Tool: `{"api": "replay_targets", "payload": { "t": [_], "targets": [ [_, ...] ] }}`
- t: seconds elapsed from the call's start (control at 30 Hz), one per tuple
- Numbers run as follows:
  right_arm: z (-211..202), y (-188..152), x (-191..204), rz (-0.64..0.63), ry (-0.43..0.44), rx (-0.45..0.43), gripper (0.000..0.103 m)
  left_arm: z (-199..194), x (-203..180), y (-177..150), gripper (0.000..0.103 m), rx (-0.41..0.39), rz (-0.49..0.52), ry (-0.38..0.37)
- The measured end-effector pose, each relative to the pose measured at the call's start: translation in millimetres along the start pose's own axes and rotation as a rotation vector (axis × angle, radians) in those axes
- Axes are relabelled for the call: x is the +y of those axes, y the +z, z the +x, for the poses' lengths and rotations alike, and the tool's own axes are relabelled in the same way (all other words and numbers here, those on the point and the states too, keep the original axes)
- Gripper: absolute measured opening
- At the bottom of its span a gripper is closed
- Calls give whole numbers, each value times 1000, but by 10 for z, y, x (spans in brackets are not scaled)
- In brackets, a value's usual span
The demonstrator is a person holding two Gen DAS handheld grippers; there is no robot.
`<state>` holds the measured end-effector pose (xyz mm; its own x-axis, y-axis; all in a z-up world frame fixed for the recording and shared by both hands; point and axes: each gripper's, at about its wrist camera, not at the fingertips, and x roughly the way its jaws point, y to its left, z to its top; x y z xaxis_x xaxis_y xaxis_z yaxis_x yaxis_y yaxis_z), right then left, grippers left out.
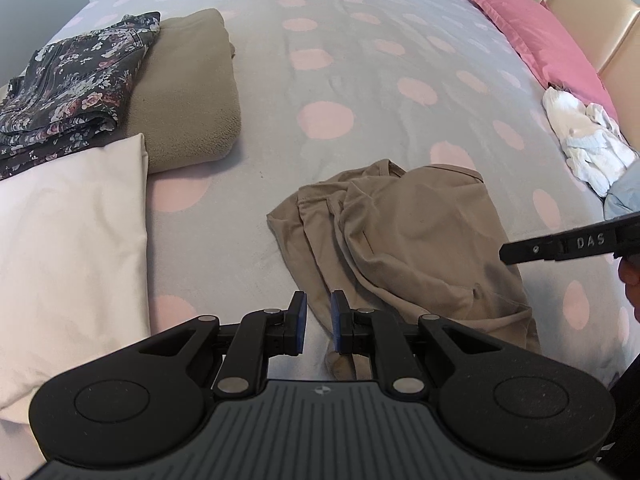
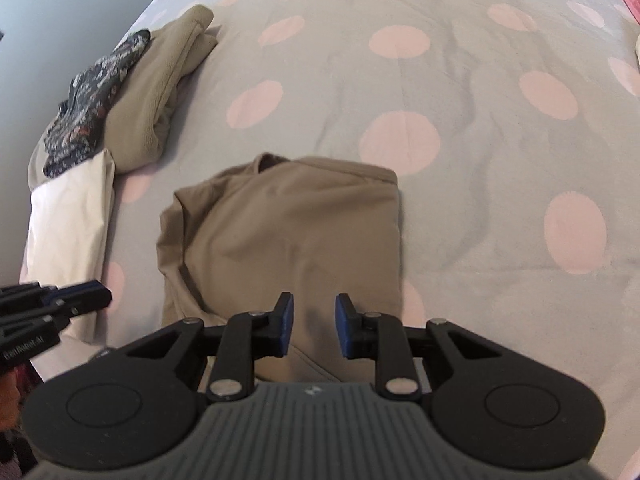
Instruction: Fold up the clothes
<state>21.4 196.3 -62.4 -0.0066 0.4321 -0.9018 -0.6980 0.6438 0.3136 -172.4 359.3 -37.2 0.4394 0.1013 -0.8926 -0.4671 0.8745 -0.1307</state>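
Note:
A tan garment (image 1: 404,240) lies folded in a rough rectangle on the grey bedspread with pink dots (image 1: 340,60). My left gripper (image 1: 319,322) hovers at the garment's near left corner, open, nothing between its blue pads. In the right wrist view the same tan garment (image 2: 288,240) lies straight ahead, and my right gripper (image 2: 314,326) stands open over its near edge. The right gripper's black finger (image 1: 560,246) shows at the garment's right side in the left wrist view. The left gripper (image 2: 60,308) shows at the left edge of the right wrist view.
Folded clothes are stacked on the left: a floral dark garment (image 1: 72,84), an olive fleece (image 1: 188,92) and a white piece (image 1: 68,248). A pink pillow (image 1: 536,36) and crumpled white and pale blue laundry (image 1: 588,136) lie by the beige headboard (image 1: 592,4) on the right.

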Motion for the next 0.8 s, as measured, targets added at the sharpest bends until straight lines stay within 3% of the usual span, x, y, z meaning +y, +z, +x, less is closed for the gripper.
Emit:
{"api": "replay_targets", "payload": {
  "t": [0.17, 0.23, 0.3, 0.37, 0.67, 0.8],
  "targets": [
    [245, -277, 121, -95, -32, 83, 23, -29, -44, -95, 10, 0, 13, 11],
    [288, -377, 187, -119, -4, 107, 18, -34, -48, -125, 10, 1, 18, 17],
    [324, -474, 253, -141, 31, 130, 6, -44, -44, -148, 10, 0, 20, 23],
    [279, -544, 352, -169, 65, 125, 4, -60, -37, -168, 10, -2, 21, 27],
    [67, -882, 796, -317, 272, 122, 11, -76, -6, -247, 10, 11, 14, 14],
    [-5, -896, 750, -312, 295, 130, 16, -59, 5, -289, 10, 25, 4, -7]
  ]
}}
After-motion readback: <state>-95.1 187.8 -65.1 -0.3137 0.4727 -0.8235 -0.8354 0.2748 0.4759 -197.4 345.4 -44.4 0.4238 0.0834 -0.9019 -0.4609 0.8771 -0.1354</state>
